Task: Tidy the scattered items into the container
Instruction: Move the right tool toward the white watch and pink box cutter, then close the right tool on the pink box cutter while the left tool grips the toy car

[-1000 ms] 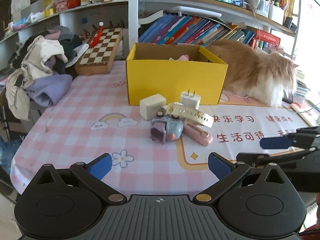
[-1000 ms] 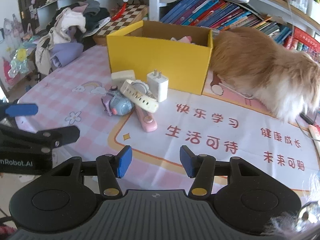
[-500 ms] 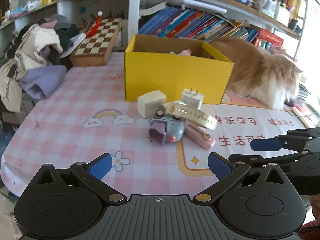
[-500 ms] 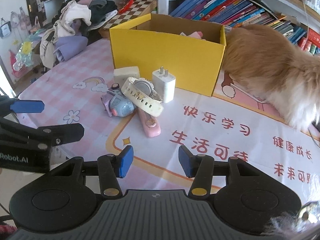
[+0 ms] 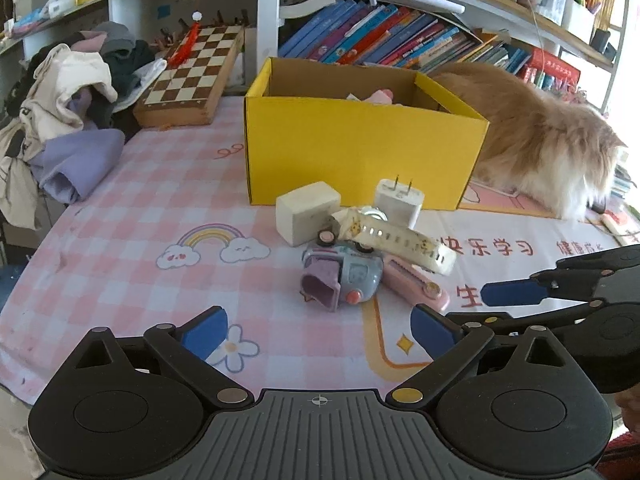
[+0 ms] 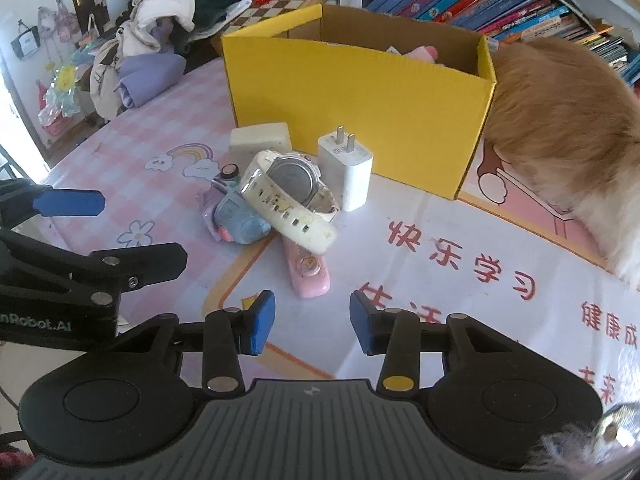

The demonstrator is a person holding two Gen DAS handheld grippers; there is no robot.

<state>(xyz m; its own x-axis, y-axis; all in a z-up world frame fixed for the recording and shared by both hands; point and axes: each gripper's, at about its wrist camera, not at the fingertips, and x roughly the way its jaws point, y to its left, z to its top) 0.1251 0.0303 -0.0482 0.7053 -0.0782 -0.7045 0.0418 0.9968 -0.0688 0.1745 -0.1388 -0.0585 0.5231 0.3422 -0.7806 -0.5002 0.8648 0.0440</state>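
Note:
A yellow cardboard box [image 5: 360, 148] [image 6: 360, 88] stands open on the table with pink items inside. In front of it lies a pile: a white block [image 5: 306, 214], a white charger plug [image 5: 398, 202] [image 6: 346, 166], a white watch [image 5: 394, 236] [image 6: 288, 196], a grey-blue toy [image 5: 344, 276] [image 6: 236, 220] and a pink flat device [image 5: 416, 288] [image 6: 306, 272]. My left gripper [image 5: 318, 330] is open and empty, short of the toy. My right gripper [image 6: 312, 322] is open and empty, just short of the pink device.
A fluffy orange cat [image 5: 540, 140] [image 6: 568, 128] stands right of the box. A chessboard [image 5: 192, 76] and a heap of clothes [image 5: 68, 112] lie at the back left. Bookshelves [image 5: 400, 44] run behind. The table's front edge is near both grippers.
Both grippers have moved forward toward the pile, which now looks larger. Both stay open. The items have not moved.

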